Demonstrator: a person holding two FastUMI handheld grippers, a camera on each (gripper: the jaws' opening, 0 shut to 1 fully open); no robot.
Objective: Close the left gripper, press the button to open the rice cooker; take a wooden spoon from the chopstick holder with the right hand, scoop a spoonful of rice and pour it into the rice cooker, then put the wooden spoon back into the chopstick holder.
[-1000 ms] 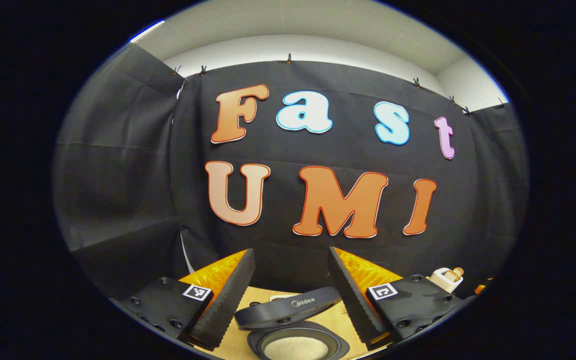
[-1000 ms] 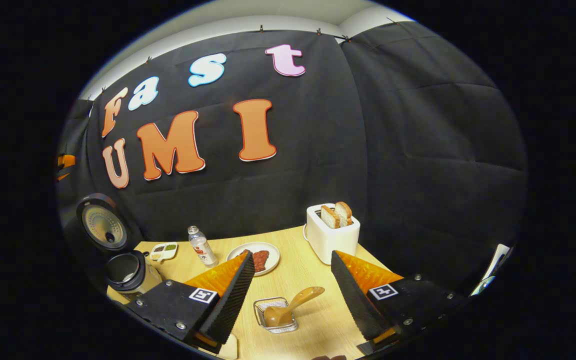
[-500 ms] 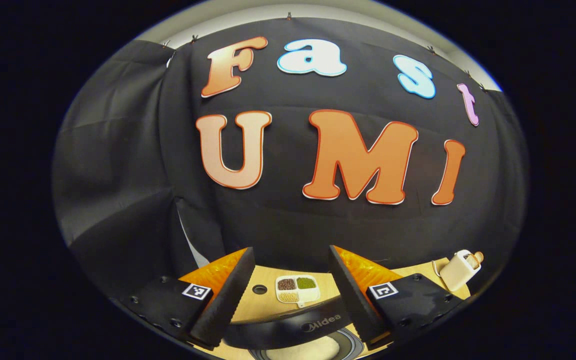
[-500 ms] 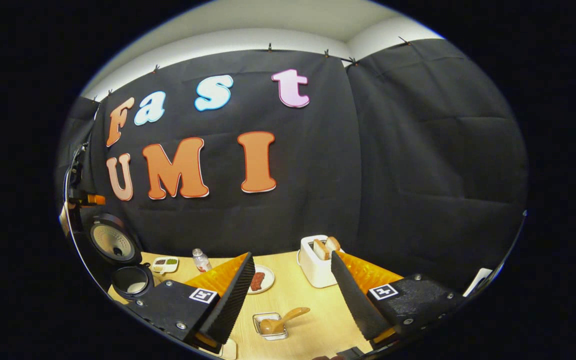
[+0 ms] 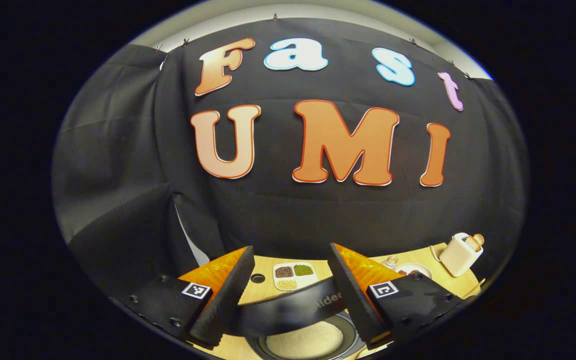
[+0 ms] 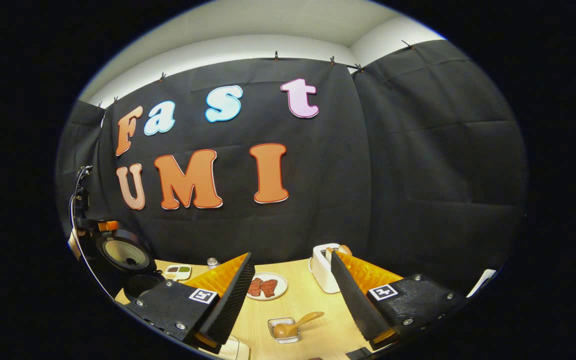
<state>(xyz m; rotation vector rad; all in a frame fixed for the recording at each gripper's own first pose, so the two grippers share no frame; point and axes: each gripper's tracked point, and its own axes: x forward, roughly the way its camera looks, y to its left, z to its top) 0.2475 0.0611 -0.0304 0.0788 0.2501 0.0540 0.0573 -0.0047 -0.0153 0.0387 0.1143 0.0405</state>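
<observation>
The wooden spoon (image 6: pixel 295 324) leans in the chopstick holder (image 6: pixel 284 330) on the worktop (image 6: pixel 313 300), light and rigid, best pinched mid-handle by the right claw (image 6: pixel 290 295), which hangs released above it.

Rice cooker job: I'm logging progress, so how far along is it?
Done: the rice cooker lid stands open and rice lies in the pot. The wooden spoon sits in the chopstick holder. Both jaws are open and empty, so nothing visible remains.
</observation>
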